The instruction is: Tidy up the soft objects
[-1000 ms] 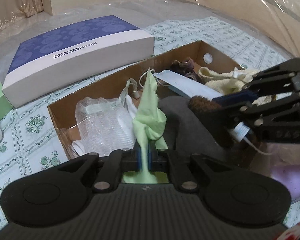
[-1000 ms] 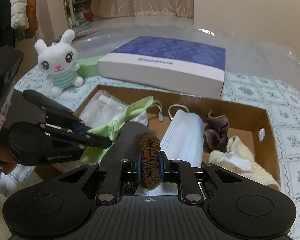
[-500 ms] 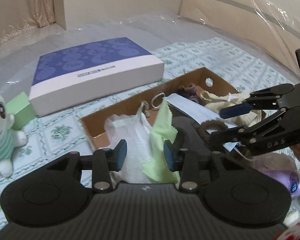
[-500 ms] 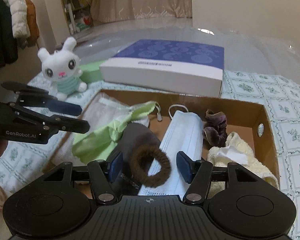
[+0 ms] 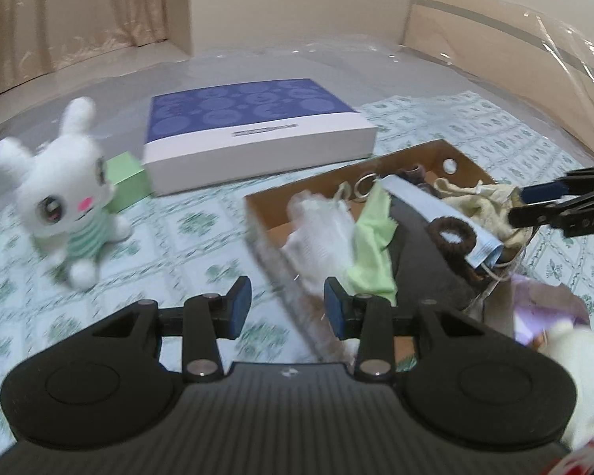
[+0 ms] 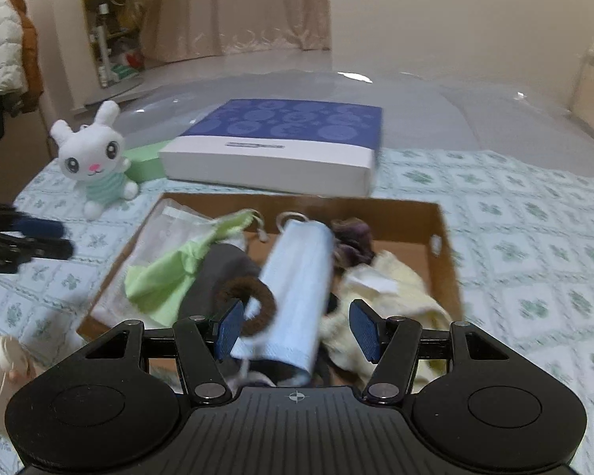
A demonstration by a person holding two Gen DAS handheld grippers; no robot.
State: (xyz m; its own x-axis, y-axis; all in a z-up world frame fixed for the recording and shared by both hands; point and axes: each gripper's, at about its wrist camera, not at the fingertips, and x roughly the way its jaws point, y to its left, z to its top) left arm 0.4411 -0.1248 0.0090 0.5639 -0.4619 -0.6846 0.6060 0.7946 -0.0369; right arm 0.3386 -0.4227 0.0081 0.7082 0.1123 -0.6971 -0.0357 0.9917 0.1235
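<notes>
A brown cardboard box (image 6: 380, 204) (image 5: 469, 162) on the bed holds soft things: a light green cloth (image 6: 166, 269) (image 5: 372, 245), a brown hair tie (image 6: 253, 301) (image 5: 453, 237), a blue face mask (image 6: 293, 281) (image 5: 427, 206), a dark grey cloth (image 6: 221, 273), a purple scrunchie (image 6: 352, 237), a cream cloth (image 6: 392, 293) and a clear plastic packet (image 5: 320, 237). My left gripper (image 5: 285, 308) is open and empty, left of the box. My right gripper (image 6: 297, 330) is open and empty above the box's near side. A white plush rabbit (image 5: 65, 194) (image 6: 93, 158) sits left of the box.
A blue and white flat box (image 5: 257, 130) (image 6: 281, 146) lies behind the cardboard box, with a small green box (image 5: 126, 182) beside the rabbit. A purple packet (image 5: 546, 312) and a white plush thing (image 5: 582, 364) lie near the box's right corner. The bedspread is patterned green and white.
Both grippers opened. The left let go of the green cloth and the right let go of the brown hair tie; both now lie in the box. Both grippers pulled back, the left swinging leftward.
</notes>
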